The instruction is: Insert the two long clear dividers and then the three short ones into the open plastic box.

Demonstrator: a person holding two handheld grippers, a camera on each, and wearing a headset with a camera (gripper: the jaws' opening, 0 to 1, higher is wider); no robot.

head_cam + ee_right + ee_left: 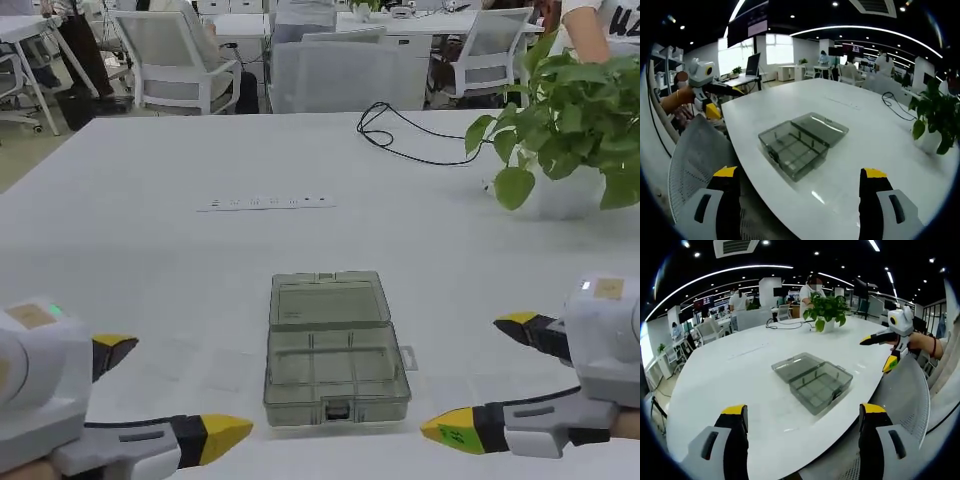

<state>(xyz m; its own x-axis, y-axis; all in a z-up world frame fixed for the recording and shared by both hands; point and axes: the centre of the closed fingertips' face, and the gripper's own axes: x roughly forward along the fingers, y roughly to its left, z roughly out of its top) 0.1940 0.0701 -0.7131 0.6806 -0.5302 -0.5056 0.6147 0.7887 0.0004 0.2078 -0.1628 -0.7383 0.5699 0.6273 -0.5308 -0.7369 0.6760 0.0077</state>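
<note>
The open smoky-clear plastic box [337,375] sits on the white table [150,250] near its front edge, with its lid [328,300] folded flat behind it. Thin clear walls cross the tray into compartments. Faint clear flat pieces [226,370] seem to lie left of the box. My left gripper [170,392] is open at the lower left, and my right gripper [480,376] is open at the lower right; both are apart from the box and hold nothing. The box [812,380] lies ahead of the left gripper [803,409], with the right gripper [885,347] beyond. The box [800,142] lies ahead of the right gripper [799,172], the left gripper [715,97] beyond.
A potted green plant [575,130] stands at the back right. A black cable [400,130] loops beside it, and a white power strip [268,203] lies mid-table. Office chairs [175,60] and desks stand past the far edge. A mesh chair back [695,160] is below the near edge.
</note>
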